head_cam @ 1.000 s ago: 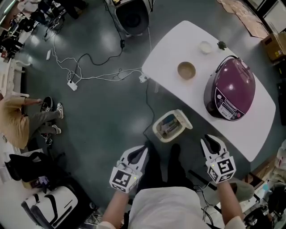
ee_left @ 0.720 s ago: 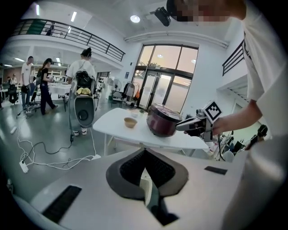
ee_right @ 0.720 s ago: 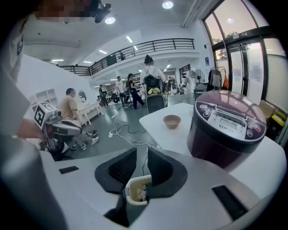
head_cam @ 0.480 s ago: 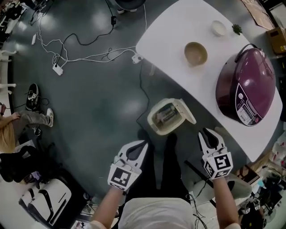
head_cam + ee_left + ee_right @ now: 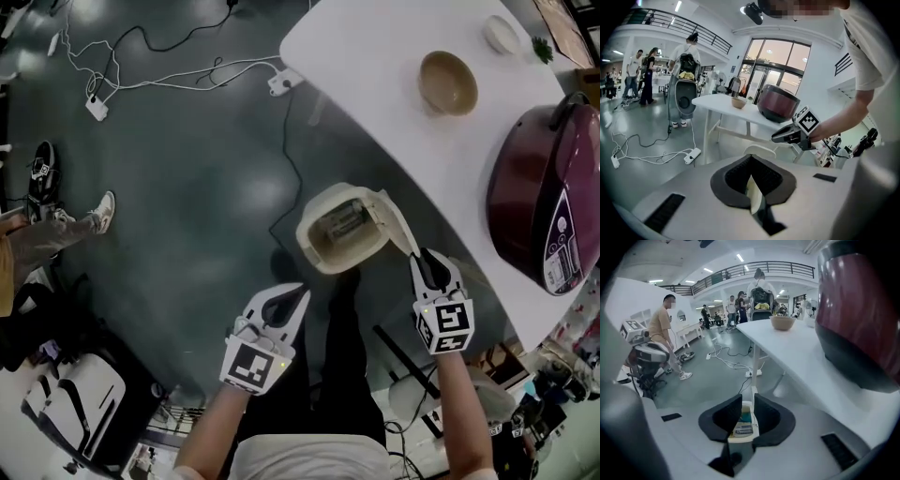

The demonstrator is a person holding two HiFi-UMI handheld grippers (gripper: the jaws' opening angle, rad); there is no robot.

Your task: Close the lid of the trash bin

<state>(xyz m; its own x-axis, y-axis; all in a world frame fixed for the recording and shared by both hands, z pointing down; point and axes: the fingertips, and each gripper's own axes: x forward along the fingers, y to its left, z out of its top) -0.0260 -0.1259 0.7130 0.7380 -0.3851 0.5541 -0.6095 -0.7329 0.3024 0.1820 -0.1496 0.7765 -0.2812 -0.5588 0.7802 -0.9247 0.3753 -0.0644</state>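
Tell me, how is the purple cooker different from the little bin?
The cooker is purple and sits on the white table; the bin is cream and stands on the floor. The cooker is closed; the bin's lid is flipped open. Both are rounded.

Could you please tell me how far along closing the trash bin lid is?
Nothing is done yet: the bin stands open, its lid tilted up and the contents showing. In hand: the right gripper hovers at the lid's near edge, contact unclear; the left gripper hangs short of the bin. Left to do: push the lid down shut.
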